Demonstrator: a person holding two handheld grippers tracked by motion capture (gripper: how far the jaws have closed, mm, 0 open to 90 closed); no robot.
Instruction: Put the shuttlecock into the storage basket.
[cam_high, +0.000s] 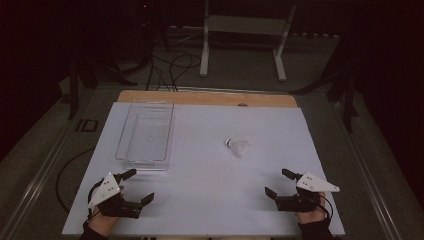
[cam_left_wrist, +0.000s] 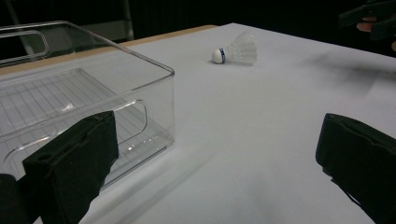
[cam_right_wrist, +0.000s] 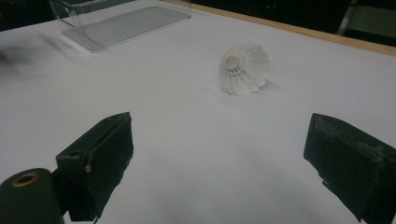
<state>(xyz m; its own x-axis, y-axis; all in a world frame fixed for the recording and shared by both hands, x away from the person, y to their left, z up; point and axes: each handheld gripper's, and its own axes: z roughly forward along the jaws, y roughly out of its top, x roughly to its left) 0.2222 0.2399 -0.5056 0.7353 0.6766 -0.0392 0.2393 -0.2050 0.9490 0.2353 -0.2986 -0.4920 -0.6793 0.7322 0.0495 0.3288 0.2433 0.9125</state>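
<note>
A white shuttlecock (cam_high: 238, 147) lies on its side on the white table sheet (cam_high: 210, 170), right of centre. A clear plastic bin (cam_high: 146, 134) stands empty at the left back. My left gripper (cam_high: 138, 186) rests open near the front left corner, just in front of the bin. At the front right my right gripper (cam_high: 279, 182) is open too, nothing between its jaws. In the left gripper view the bin (cam_left_wrist: 70, 98) is close on the left and the shuttlecock (cam_left_wrist: 236, 50) lies far ahead. The right gripper view has the shuttlecock (cam_right_wrist: 243, 67) ahead of the open jaws.
A wooden table edge (cam_high: 207, 97) shows behind the sheet. A metal stand (cam_high: 245, 35) and cables (cam_high: 170, 70) sit on the floor beyond the table. Bare sheet lies between the grippers and the shuttlecock.
</note>
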